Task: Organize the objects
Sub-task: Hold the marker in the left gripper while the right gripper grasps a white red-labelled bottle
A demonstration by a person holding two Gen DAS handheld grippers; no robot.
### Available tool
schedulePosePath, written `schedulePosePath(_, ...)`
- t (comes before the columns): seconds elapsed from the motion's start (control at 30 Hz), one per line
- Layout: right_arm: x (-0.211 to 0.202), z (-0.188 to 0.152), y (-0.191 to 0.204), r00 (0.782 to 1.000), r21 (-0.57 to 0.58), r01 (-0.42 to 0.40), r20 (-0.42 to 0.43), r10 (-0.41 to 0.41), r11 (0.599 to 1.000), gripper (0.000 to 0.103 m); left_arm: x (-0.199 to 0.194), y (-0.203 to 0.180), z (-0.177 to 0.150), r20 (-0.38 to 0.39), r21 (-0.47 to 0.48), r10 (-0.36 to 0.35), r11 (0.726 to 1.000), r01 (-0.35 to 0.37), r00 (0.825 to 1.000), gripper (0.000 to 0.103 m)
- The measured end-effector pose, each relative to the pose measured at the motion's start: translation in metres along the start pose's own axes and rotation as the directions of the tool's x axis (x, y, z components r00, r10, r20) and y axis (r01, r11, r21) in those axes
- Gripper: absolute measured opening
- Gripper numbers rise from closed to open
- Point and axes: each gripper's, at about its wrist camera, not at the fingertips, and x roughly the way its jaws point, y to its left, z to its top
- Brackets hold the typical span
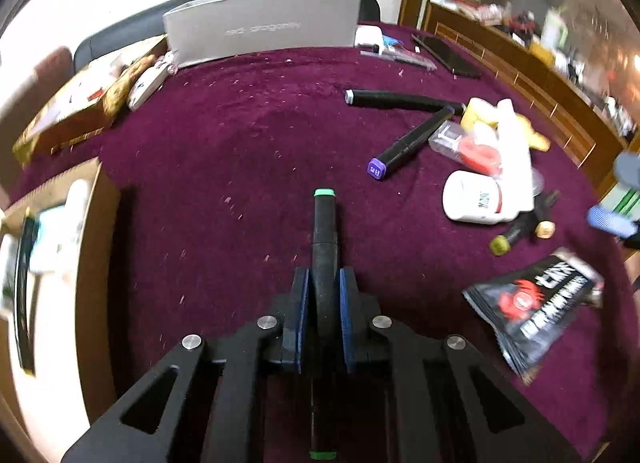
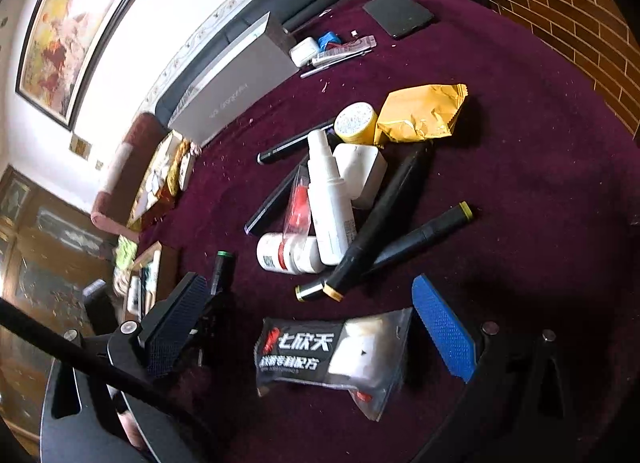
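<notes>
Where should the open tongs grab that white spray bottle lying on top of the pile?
I'd take the white spray bottle across its wide body, below the thin nozzle, coming from above with the right tongs. It lies flat atop the markers and pill bottle, so its sides are exposed.

Maroon cloth table [image 2: 520, 151], markers [image 2: 424, 237], bottles [image 2: 330, 199], probably snack packets [image 2: 332, 351]

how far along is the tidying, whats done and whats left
Early stage. Done: the cardboard box at the left already holds a few items. In hand: the left gripper is shut on a black marker with green caps. The right gripper is open above a black-and-clear snack packet. Left: the pile of markers, white spray bottle and yellow foil packet.
</notes>
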Motion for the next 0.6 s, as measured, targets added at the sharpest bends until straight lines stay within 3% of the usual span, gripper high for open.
schedulePosePath(0.27, 0.020, 0.001, 0.029, 0.997, -0.058, -0.049, -0.060, 0.045, 0.997, 0.103, -0.066, 0.023, -0.023, 0.133, -0.121, -0.136, 0.981, 0.152, 0.982, 0.011)
schedulePosePath(0.6, 0.088, 0.036, 0.079, 0.984, 0.010, -0.105, -0.145, 0.105, 0.994, 0.099, -0.104, 0.058, -0.048, 0.231, -0.200, -0.181, 0.953, 0.229, 0.956, 0.012)
